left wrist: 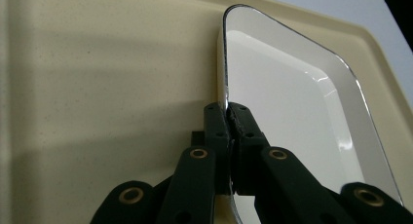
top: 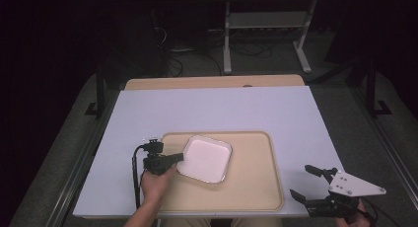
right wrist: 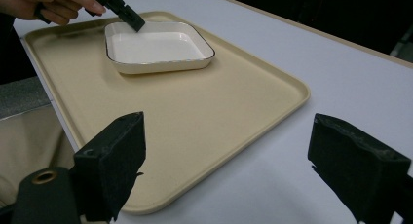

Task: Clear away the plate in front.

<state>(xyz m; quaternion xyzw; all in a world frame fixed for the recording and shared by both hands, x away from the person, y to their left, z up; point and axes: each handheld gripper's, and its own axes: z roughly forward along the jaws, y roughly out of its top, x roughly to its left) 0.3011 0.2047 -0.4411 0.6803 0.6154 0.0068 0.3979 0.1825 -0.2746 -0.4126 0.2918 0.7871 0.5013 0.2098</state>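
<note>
A white square dish (top: 206, 158) with a thin dark rim rests on the beige tray (top: 246, 187), in its left half. My left gripper (top: 180, 157) is shut on the dish's left rim; in the left gripper view the dish (left wrist: 292, 112) has its edge pinched between the black pads of the left gripper (left wrist: 228, 114). In the right gripper view that left gripper (right wrist: 134, 23) bites the dish (right wrist: 158, 46) at its far edge. My right gripper (top: 301, 181) stands open off the tray's right front corner, its right gripper jaws (right wrist: 224, 160) wide apart with nothing between them.
The tray (right wrist: 204, 112) lies on a pale lilac tabletop (top: 207, 108) near its front edge. A wooden strip (top: 212, 82) runs along the table's far side. Beyond it stand a white frame's legs (top: 266, 34) and cables on a dark floor.
</note>
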